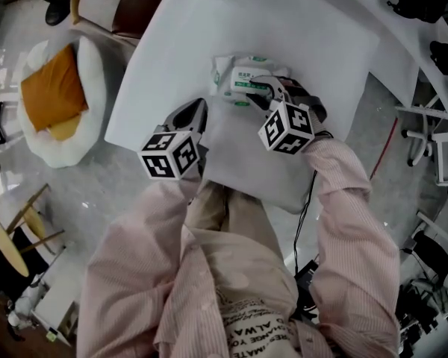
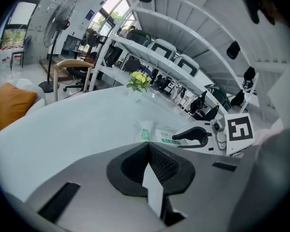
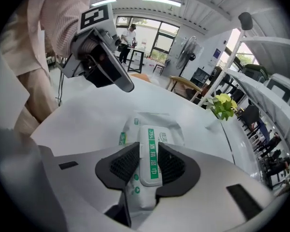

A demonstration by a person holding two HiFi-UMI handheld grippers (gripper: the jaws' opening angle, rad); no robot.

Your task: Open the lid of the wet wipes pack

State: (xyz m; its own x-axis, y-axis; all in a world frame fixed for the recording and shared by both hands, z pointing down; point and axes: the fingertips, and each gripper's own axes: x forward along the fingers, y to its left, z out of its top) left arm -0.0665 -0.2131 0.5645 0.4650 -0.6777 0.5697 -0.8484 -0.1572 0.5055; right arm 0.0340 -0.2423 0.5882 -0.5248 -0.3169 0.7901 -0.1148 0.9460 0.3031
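— White plastic with green print: where on the desk (image 1: 306,43)?
— Flat on the far half, just ahead of both hands. That wet wipes pack (image 1: 237,79), with the lid (image 3: 151,151) facing up.
— Held by anything?
— By the right hand-held gripper (image 1: 257,88). Comes in from above, tilted steeply down, marker cube turned toward the head camera. Clamped across the lid at a middling width, one ribbed pad against each long side.
— And the arm behind?
— Pink-striped right sleeve (image 1: 351,200), bent at the elbow, reaching forward and slightly inward.
— The other side?
— Matching left sleeve (image 1: 134,267), tucked closer to the body. Ends in the left hand-held gripper (image 1: 198,110), over the desk's left edge, pointing forward at a gentler slope. Pinched together, tips meeting, nothing between them.
— Touching the pack?
— No. Near its left end, yet apart.
— From that side's own camera?
— Looks across the bare desk toward the pack, with the right one's dark finger arched over it. Beyond, yellow flowers (image 2: 139,81) at the far edge.
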